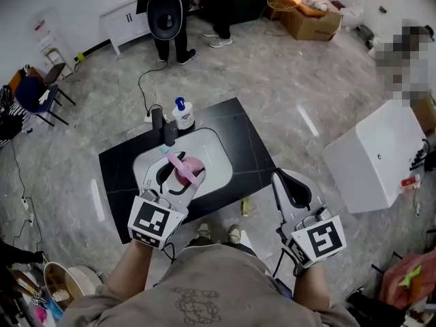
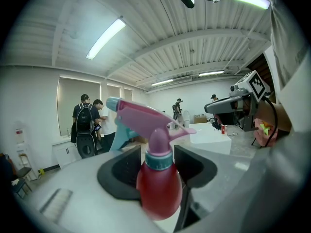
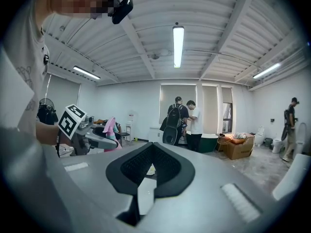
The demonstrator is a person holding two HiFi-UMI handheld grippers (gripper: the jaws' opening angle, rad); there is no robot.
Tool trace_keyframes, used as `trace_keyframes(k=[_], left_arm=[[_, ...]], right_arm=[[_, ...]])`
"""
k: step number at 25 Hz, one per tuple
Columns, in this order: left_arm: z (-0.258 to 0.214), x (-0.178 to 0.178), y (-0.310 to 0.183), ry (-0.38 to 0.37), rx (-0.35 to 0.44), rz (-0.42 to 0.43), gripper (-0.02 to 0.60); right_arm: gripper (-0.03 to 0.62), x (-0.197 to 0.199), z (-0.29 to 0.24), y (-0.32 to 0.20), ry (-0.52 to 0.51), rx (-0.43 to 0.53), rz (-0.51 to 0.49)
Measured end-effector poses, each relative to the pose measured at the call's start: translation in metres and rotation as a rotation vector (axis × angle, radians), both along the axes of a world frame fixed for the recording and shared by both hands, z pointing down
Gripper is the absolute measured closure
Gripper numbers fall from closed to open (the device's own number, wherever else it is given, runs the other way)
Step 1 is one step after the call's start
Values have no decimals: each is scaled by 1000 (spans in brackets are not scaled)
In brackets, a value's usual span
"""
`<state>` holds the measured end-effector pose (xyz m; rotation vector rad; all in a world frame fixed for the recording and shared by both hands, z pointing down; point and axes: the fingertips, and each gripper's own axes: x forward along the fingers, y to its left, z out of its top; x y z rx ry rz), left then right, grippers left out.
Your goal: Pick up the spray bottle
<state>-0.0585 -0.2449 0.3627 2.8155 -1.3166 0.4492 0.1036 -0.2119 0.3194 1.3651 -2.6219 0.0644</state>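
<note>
Spray bottle (image 2: 158,178), held in the left gripper (image 2: 158,166) above a white basin (image 1: 214,145).

Black slab (image 1: 255,148) carries the basin. The right gripper (image 3: 153,166) hangs well to the side, jaws together and empty. The left jaws clamp the bottle's rounded red shoulder just under its collar. Risk: the curved, smooth body may slide down through the pads, or the heavy trigger head may tip it, dropping it into the basin.

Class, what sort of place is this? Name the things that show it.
Probably an indoor workshop or test hall: a white basin on a black surface mid-room, a cardboard box by the wall, strip lights overhead.
</note>
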Motion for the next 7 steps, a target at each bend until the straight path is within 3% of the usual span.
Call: trace_keyframes(k=[7], left_arm=[[-4,0,2,-4,7,0,365]], right_arm=[[565,2,-2,4,-5,0,4]])
